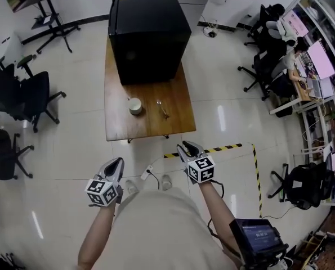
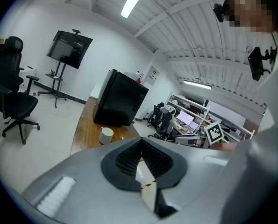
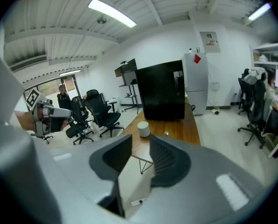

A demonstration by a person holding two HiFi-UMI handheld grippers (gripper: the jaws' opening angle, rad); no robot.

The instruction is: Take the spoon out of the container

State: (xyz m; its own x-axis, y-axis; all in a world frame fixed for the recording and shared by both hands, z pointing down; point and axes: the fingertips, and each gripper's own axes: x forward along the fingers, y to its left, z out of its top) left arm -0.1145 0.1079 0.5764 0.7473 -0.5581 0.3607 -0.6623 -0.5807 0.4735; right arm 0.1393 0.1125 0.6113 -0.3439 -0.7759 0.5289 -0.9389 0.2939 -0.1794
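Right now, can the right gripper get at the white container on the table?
Probably not from here: the right gripper, jaws apart, hangs over the floor short of the table, and the white container sits further in. Nothing blocks the way.

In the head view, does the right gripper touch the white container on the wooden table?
No: the right gripper is over the floor, short of the wooden table, and the white container stands apart on it.

Table [image 1: 119, 117] wood, matt; floor [image 1: 71, 151] glossy tile; spoon [image 1: 162, 109] metal.
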